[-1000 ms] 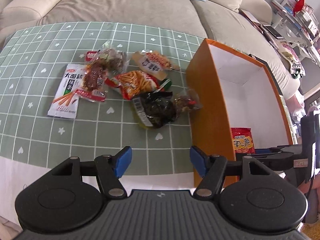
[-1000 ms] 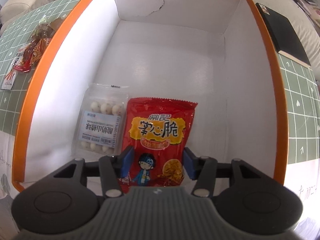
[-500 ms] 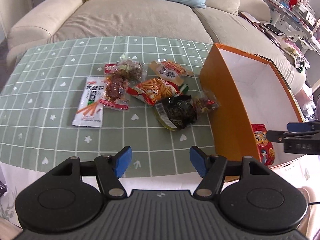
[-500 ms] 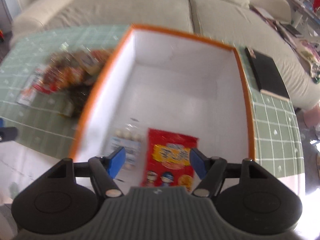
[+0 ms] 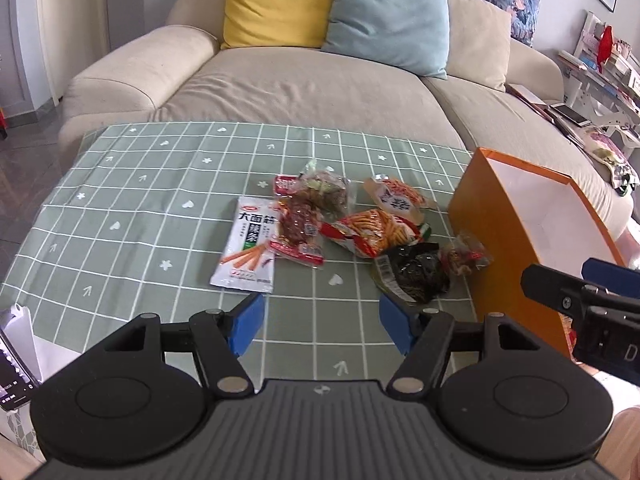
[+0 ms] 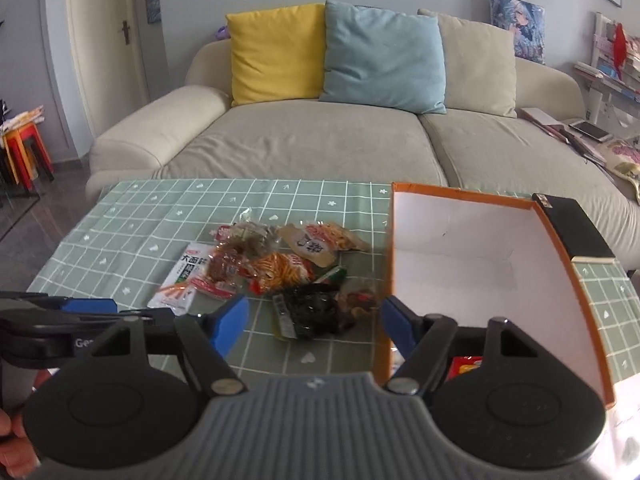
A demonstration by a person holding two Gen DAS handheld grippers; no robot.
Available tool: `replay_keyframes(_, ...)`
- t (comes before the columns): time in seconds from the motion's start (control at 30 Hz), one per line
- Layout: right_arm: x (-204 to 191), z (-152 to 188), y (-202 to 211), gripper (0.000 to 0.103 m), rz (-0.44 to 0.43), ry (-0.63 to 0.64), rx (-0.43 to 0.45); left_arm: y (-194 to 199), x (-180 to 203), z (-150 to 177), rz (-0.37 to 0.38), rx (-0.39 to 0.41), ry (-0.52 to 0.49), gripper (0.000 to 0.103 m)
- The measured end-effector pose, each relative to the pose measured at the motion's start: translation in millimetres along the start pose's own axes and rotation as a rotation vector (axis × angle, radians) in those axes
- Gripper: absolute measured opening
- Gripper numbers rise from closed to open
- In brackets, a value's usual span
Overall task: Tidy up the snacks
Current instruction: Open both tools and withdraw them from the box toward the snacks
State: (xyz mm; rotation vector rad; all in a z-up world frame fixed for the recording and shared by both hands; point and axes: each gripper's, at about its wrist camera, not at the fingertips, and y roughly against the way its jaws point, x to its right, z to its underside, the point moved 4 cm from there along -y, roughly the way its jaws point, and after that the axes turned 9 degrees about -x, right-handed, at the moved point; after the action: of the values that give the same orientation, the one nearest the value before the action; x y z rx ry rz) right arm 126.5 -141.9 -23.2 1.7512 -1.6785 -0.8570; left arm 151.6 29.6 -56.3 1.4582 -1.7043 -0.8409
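Sofa [image 5: 304,92] behind table; snacks [image 5: 360,232] beside box [image 5: 492,240].

Table covered by green grid tablecloth [image 5: 140,216]. Ahead of the left fingers, a cluster of snack packets lies on the cloth: white carrot-print packet [image 5: 249,251], red meat packet [image 5: 298,232] overlapping its right edge, orange stick-snack bag [image 5: 370,232], dark seaweed packet [image 5: 416,274], beige packet [image 5: 396,200]. Right of the fingers stands an orange box [image 5: 488,248]. Beyond the box, a black flat item [image 6: 576,232], possibly a notebook.
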Motion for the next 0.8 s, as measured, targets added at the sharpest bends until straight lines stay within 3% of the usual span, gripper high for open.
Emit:
replay_keyframes(0.2,-13,25,-28,0.066,0.016,-0.009,-0.026,-20,-18,16,-0.043,-0.004,-0.004,0.073)
replay_keyframes(0.3,-18,33,-39,0.066,0.026,0.011,-0.044,-29,-24,21,-0.028,-0.023,0.003,0.071)
replay_keyframes(0.7,-22,32,-70,0.066,0.038,0.075,-0.075,-45,-20,21,-0.032,0.021,-0.029,0.071)
replay_keyframes(0.8,-20,29,-81,0.066,0.012,0.056,-0.097,-52,-23,18,0.022,0.006,-0.016,0.076)
